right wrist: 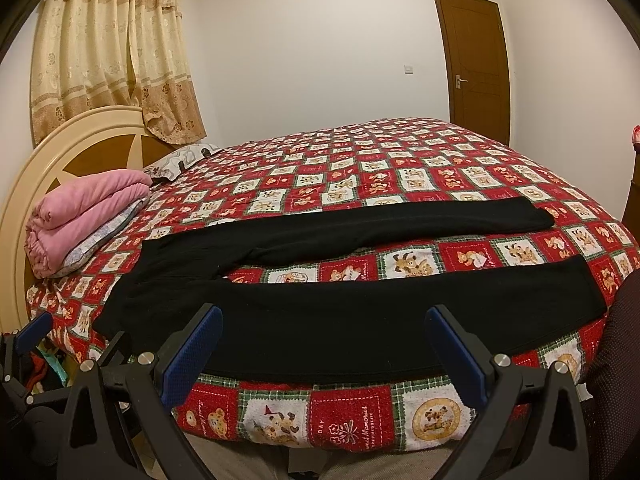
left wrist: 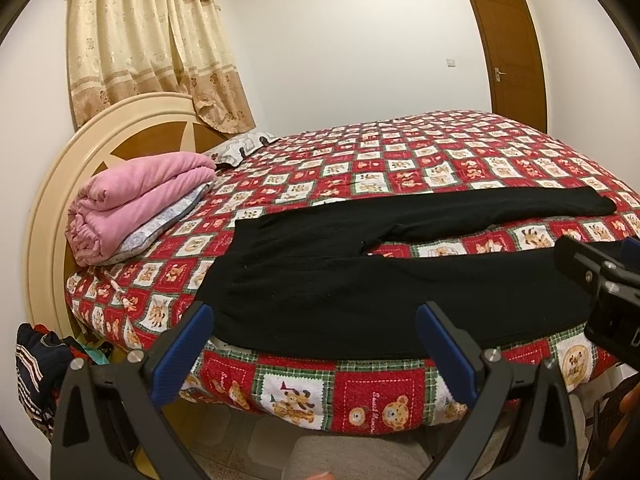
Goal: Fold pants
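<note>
- bed is covered by a red bear-print quilt.
- black pants are laid flat along the near edge of the bed, legs spread apart, waist toward the headboard.
- pink blanket is seen folded by the headboard.
- left claw and right claw are held released, empty, just before the pants.

pants: matt black knit cloth
bedspread: rough printed terry
headboard: smooth wood
pads: textured blue rubber
</note>
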